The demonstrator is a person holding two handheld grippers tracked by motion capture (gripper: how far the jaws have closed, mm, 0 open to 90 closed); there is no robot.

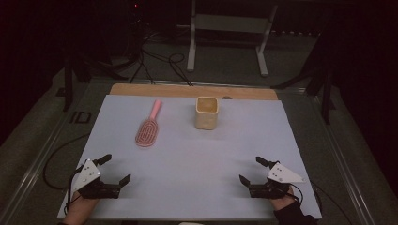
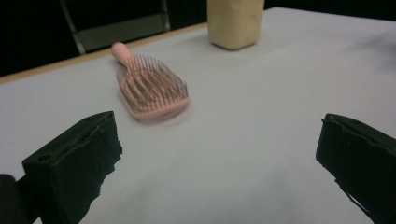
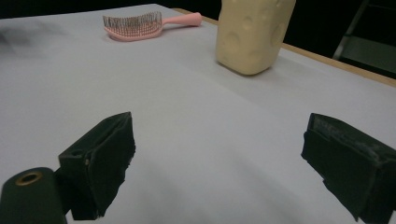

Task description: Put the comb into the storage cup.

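A pink hairbrush (image 1: 148, 127) lies bristles up on the white mat, handle pointing away, left of centre; the left gripper view has the hairbrush (image 2: 149, 91) ahead of the jaws, and the hairbrush (image 3: 135, 22) lies far off in the right gripper view. A cream square cup (image 1: 206, 112) stands upright at the back centre; the same cup (image 2: 235, 21) (image 3: 253, 35) is seen in both gripper views. My left gripper (image 1: 116, 169) rests near the front left corner, open and empty. My right gripper (image 1: 252, 169) sits near the front right, open and empty.
The white mat (image 1: 187, 159) covers a wooden table whose bare far edge (image 1: 187, 90) shows behind it. Beyond the table are cables on the floor (image 1: 155, 61) and a white metal stand (image 1: 230, 33). Dark surroundings lie on both sides.
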